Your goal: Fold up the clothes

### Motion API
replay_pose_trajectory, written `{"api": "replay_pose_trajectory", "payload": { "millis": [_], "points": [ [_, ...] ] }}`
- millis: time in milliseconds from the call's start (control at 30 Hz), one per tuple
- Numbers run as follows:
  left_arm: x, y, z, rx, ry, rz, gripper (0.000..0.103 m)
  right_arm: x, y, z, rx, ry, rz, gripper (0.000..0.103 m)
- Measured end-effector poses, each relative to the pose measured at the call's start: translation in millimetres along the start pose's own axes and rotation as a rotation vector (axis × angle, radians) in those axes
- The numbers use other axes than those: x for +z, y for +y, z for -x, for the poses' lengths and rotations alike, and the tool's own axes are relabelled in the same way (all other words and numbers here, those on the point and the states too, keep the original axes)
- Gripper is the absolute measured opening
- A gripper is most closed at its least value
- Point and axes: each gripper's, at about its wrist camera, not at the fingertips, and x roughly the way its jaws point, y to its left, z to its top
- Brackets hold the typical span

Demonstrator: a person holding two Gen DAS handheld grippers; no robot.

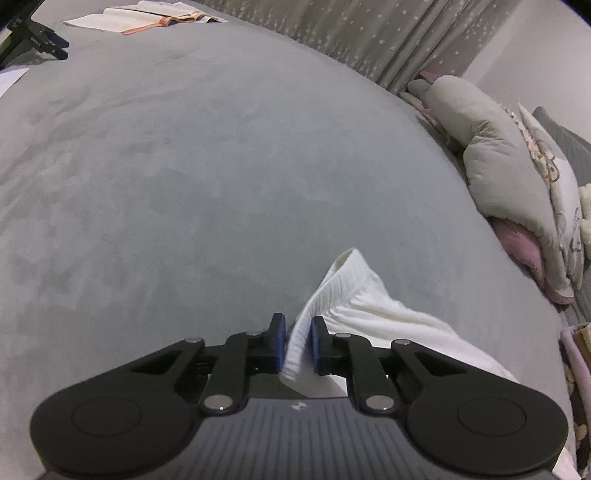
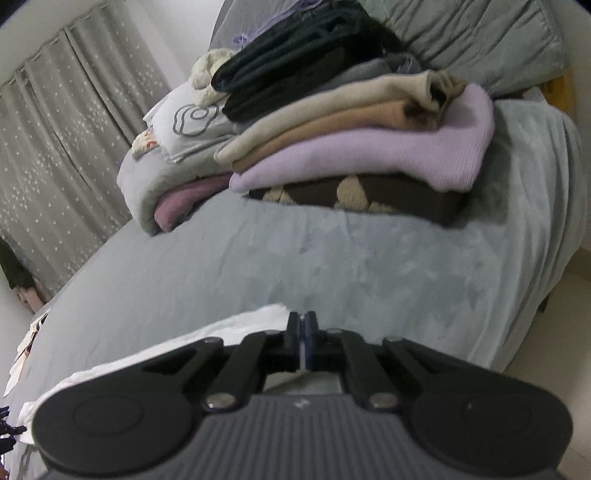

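The left gripper is pinching the ribbed hem of a white garment between its blue pads, the cloth bunching up past the fingertips and spreading off to the right over the grey bedspread. The right gripper is clenching its fingers almost together, with only a thin sliver of pale cloth showing between them; the same white garment is trailing away to its left across the bedspread. Ahead of the right gripper, a stack of folded clothes is sitting on the bed: a lilac sweater lying on a brown patterned knit, with beige pieces and black clothing on top. Star-dotted curtains are hanging behind the bed.
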Motion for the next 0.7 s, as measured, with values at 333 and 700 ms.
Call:
{"api": "replay_pose_trajectory", "payload": {
  "millis": [333, 700],
  "points": [
    [-4.7, 5.4, 11.7, -0.024, 0.011, 0.022, 0.012, -21.9, -9.1, 6.8, 0.085, 0.048, -0.019, 0.008],
    [-43.3, -14.4, 50.3, -0.061, 0.006, 0.143, 0.048, -39.1, -14.7, 0.4, 0.190, 0.081, -0.217, 0.037]
  ]
}}
